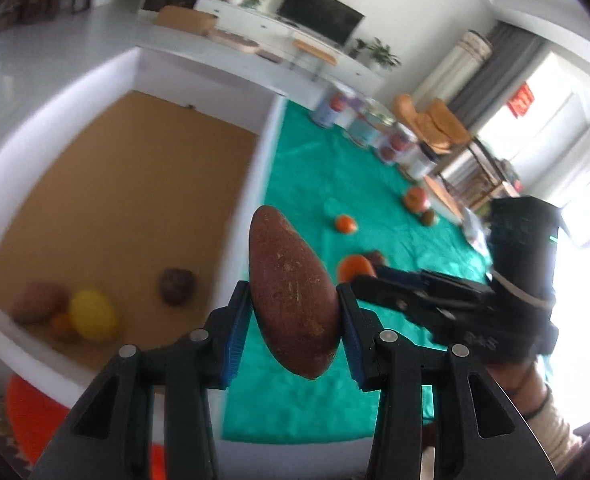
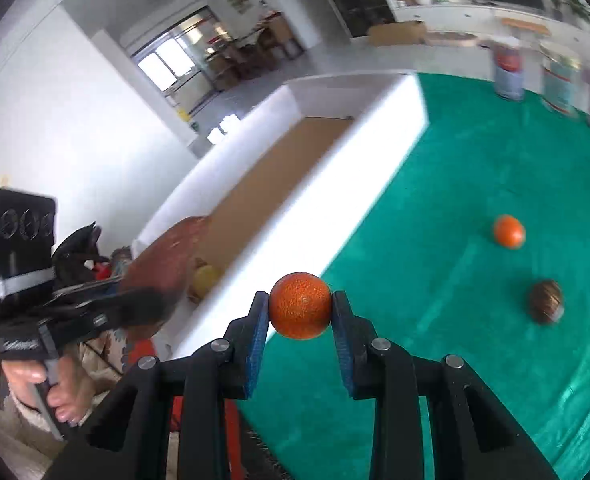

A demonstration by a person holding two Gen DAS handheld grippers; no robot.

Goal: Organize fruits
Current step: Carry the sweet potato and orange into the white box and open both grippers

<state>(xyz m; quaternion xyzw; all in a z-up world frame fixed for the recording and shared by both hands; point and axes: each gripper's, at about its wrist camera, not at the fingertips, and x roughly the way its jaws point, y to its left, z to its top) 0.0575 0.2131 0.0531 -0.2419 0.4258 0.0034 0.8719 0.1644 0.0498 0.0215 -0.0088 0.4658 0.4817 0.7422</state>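
My left gripper (image 1: 293, 312) is shut on a long reddish-brown sweet potato (image 1: 291, 292) and holds it above the green cloth, beside the white box's wall. My right gripper (image 2: 300, 312) is shut on a small orange (image 2: 300, 306), held in the air near the box's white rim (image 2: 295, 216). The box (image 1: 251, 184) has a brown floor holding a yellow lemon (image 1: 93, 314), a brown potato (image 1: 39, 302), a small orange fruit (image 1: 62, 324) and a dark round fruit (image 1: 176, 286). On the cloth lie another orange (image 2: 509, 231) and a brown round fruit (image 2: 546, 301).
The green cloth (image 1: 315, 168) covers the table. Several printed cans (image 1: 359, 120) stand along its far edge. More fruit (image 1: 417, 200) lies at the cloth's far right. A red-orange mat (image 1: 31, 412) lies below the box. The room has white cabinets and a TV behind.
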